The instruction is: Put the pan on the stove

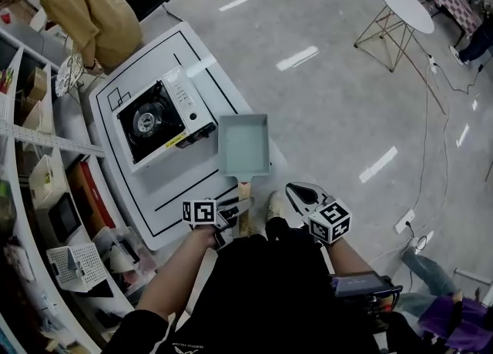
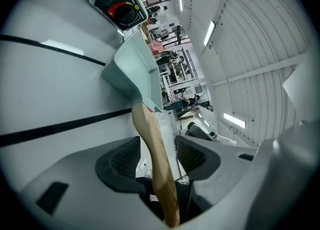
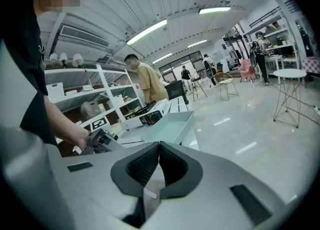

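teal pan (image 2: 132,69), handle (image 2: 155,159) between parted jaws

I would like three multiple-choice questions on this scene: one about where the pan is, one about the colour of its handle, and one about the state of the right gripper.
1. Where is the pan?
A. on the stove
B. on the table, beside the stove
C. on the floor

2. What colour is the handle?
A. black
B. red
C. light brown

3. How is the right gripper?
A. shut, empty
B. open
C. shut on the handle

Key:
1 B: the pan lies on the table next to the stove, not on it.
2 C: the handle looks like pale wood.
3 A: its pads meet with nothing between them.
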A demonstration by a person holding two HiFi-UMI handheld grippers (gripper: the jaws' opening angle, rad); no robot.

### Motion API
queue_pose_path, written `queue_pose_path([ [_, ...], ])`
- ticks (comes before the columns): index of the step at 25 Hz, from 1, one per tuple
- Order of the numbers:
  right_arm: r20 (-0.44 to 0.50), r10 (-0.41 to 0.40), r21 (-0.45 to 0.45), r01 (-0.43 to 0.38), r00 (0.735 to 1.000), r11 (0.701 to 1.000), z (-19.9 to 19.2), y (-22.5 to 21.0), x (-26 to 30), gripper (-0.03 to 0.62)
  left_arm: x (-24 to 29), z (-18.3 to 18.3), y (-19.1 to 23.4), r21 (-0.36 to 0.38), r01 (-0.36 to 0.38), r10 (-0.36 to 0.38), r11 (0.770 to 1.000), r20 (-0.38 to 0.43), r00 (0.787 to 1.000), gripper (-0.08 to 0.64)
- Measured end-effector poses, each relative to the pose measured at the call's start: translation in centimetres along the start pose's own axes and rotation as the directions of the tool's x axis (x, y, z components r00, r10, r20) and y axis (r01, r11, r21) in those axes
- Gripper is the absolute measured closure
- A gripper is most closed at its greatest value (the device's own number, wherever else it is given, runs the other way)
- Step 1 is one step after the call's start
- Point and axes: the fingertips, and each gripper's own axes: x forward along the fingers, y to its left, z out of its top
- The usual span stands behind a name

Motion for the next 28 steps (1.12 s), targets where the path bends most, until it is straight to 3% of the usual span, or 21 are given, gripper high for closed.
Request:
queue_pose_path([
  [8, -0.01, -0.034, 0.037, 0.035, 0.999, 0.999, -0.4, -0.7, -0.3, 0.566, 0.4, -0.9, -0.1, -0.039, 0.037, -0.038, 0.999, -0.024, 0.999, 0.354],
  [15, -0.013, -0.045, 0.048, 0.046, 0.999, 0.998, -0.7, -0.9, -0.4, 0.566, 0.5, -0.5, 0.3, -0.083, 0.063, -0.062, 0.995, 0.016, 0.998, 0.435],
  [28, -0.018, -0.048, 0.059, 0.049, 0.999, 0.997, -0.6, -1.3, -0.3, 0.566, 0.3, -0.6, 0.0, -0.144, 0.087, -0.081, 0.986, 0.052, 0.995, 0.462],
])
